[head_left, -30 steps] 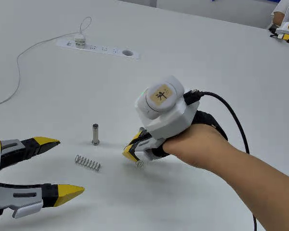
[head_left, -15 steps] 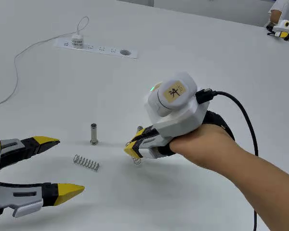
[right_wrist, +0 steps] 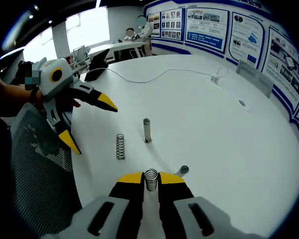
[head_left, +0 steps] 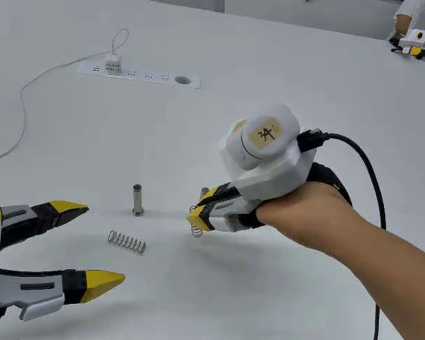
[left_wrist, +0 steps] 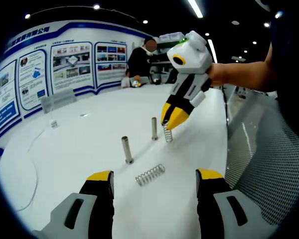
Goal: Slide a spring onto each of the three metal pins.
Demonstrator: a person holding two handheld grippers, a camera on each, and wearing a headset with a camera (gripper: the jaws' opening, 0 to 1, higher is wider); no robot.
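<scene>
right gripper (head_left: 197,220) lifted, clamping spring (right_wrist: 150,175) | 1 pin (right_wrist: 183,170) beside | table (head_left: 283,78) open around

Left tool (head_left: 103,244) and right tool (head_left: 196,222) are yellow-tipped black, spring (right_wrist: 150,176) silver, table (head_left: 283,85) white.

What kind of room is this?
Probably an exhibition hall or demo lab: blue-and-white poster boards line the wall, and a big white table carries a white power strip.

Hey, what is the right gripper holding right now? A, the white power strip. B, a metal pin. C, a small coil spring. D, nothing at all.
C: the right gripper has its yellow-tipped fingers shut on a small silver metal coil spring, seen end-on in the right gripper view.
</scene>
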